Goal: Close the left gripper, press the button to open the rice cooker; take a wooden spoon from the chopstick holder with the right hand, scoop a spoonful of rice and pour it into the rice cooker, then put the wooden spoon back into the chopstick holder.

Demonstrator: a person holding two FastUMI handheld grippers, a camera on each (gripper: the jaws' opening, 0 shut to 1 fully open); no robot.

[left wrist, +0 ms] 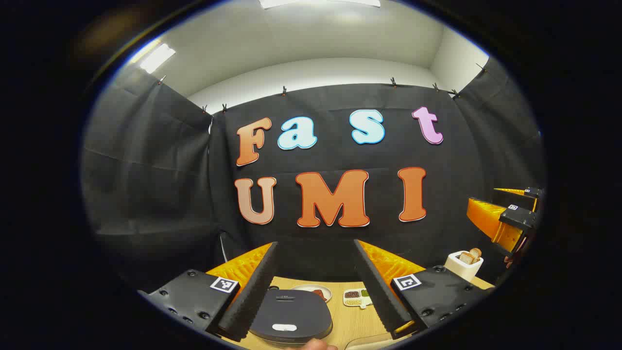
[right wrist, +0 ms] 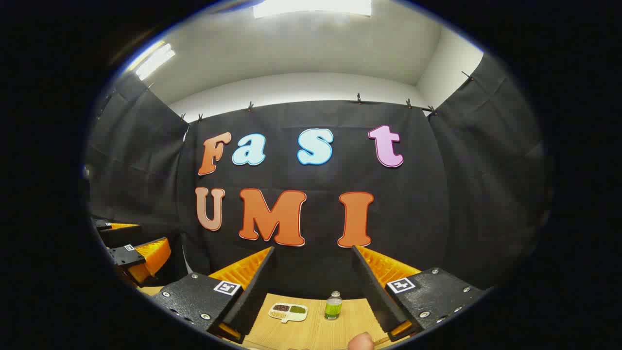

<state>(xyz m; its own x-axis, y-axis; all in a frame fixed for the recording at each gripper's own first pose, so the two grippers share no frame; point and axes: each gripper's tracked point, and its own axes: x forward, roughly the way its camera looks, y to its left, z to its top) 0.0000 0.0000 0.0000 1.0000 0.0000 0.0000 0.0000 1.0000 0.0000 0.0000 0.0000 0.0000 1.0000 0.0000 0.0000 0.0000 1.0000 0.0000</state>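
Note:
In the left gripper view my left gripper (left wrist: 316, 243) is open and held high, with nothing between its fingers. Below it on the wooden table sits the dark rice cooker (left wrist: 290, 316), lid down, its white button (left wrist: 284, 327) at the near edge. A white chopstick holder (left wrist: 464, 266) with wooden spoon handles (left wrist: 470, 254) stands at the right. A divided tray of grains (left wrist: 356, 297) lies behind the cooker. My right gripper (right wrist: 313, 249) is open and empty, above that same divided tray (right wrist: 288, 311).
A small plate with something red (left wrist: 315, 292) lies behind the cooker. A green bottle (right wrist: 333, 307) stands to the right of the tray. The other gripper appears at each view's edge (left wrist: 515, 216) (right wrist: 131, 253). A fingertip (right wrist: 360, 341) shows at the bottom.

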